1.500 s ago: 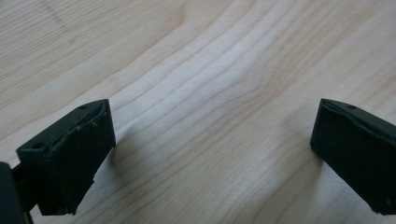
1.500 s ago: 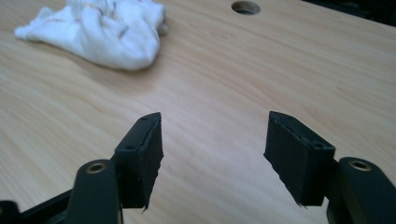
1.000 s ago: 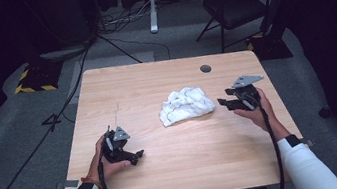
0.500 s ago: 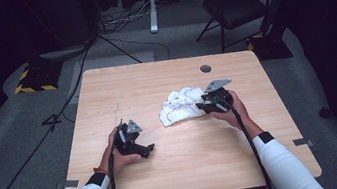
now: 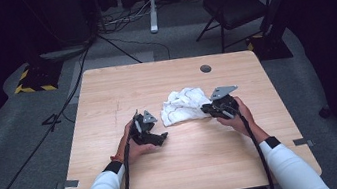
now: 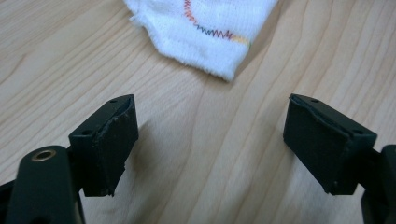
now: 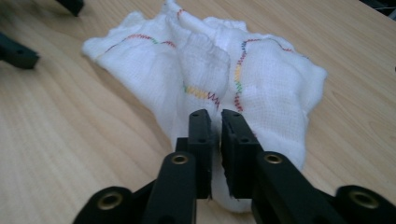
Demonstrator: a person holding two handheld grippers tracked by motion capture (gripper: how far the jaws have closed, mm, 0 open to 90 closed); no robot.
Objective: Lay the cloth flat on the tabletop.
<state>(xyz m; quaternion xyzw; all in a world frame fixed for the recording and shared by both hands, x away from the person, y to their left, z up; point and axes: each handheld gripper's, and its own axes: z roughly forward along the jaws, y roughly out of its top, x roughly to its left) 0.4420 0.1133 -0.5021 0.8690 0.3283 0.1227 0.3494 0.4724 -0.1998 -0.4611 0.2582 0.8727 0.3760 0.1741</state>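
Left gripper (image 5: 163,136): it has slid in from the near-left part of the table (image 5: 104,84) toward the middle, and now lies just left of the cloth (image 5: 183,106). Its jaws stand wide with only bare wood between them and have just been closing a little. In the left gripper view the cloth's nearest corner (image 6: 224,70) lies ahead of the pads (image 6: 116,144), untouched.
Cloth: white, crumpled, with coloured zigzag stitching, in the middle of the table, slightly toward the right edge.
Right gripper (image 5: 205,110): it has come in from the right and down onto the cloth's right edge. Its jaws have just been closing and are now pinched on a fold of cloth (image 7: 205,70), which shows between the pads (image 7: 201,135) in the right gripper view.
Meaning: one side of the cloth looks secured. The left corner probably has to be taken next before it can be spread or folded.
Count, grippers: two.
Count, cloths: one.
Count, tables: one.
Count, cable hole (image 5: 205,68): one, near the far-right corner.
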